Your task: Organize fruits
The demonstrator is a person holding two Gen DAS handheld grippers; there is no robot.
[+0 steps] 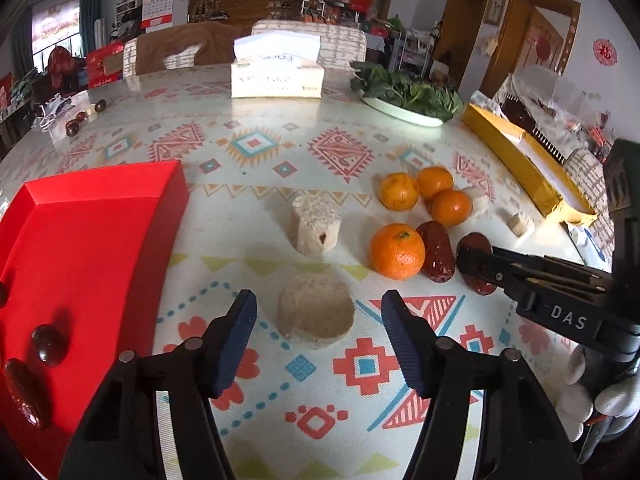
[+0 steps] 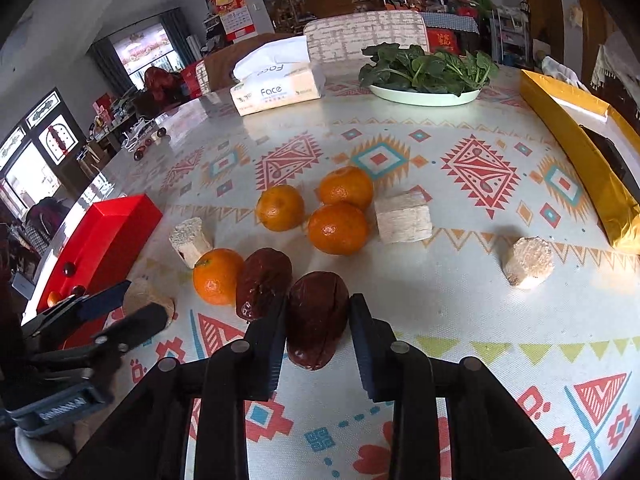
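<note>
Right wrist view: right claw (image 2: 318,334) clamped on a wrinkled dark-red date (image 2: 316,316); left claw (image 1: 318,320) apart.

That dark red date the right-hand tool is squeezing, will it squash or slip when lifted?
The date looks wrinkled and leathery, so it probably gives slightly rather than squashing. The right gripper pinches its long sides, so slipping seems unlikely. Small as it is, it is probably light.
</note>
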